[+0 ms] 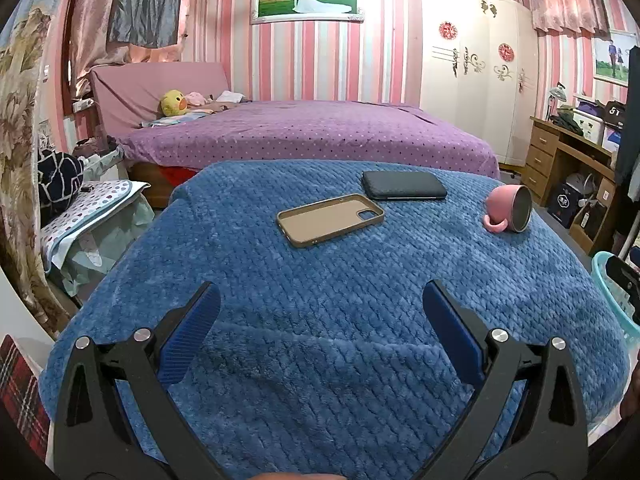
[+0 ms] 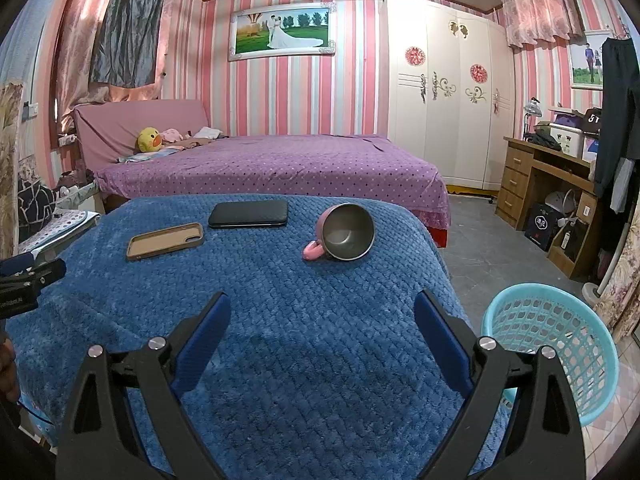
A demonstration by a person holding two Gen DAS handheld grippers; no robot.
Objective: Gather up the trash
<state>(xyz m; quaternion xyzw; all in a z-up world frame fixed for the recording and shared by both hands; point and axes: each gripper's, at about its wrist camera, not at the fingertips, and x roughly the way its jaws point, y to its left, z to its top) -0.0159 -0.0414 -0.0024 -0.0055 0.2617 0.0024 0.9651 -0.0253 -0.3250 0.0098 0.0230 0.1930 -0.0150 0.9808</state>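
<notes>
Blue fuzzy blanket (image 2: 280, 340) covers the table I work over. On its far part lie three things: a brown phone case (image 2: 165, 241) on the left, a black phone (image 2: 248, 213) just behind it, and a pink cup (image 2: 344, 238) tipped on its side to the right. I cannot say for sure which of them counts as trash.

My left tongs (image 1: 320, 312) are spread wide and hold nothing. My right tongs (image 2: 322, 320) are spread wide too, and they are also empty. Both hang over the near part of the blanket, well back from the three things.

A light blue basket (image 2: 560, 344) stands on the floor, just off the table's right edge. I see nothing inside it, but its bottom is partly hidden. I think the trash goes there. This could be an early look, or a late one with the trash gone.

The near blanket is bare, so I have lots of room. The cup lies near the right edge and could roll off.
</notes>
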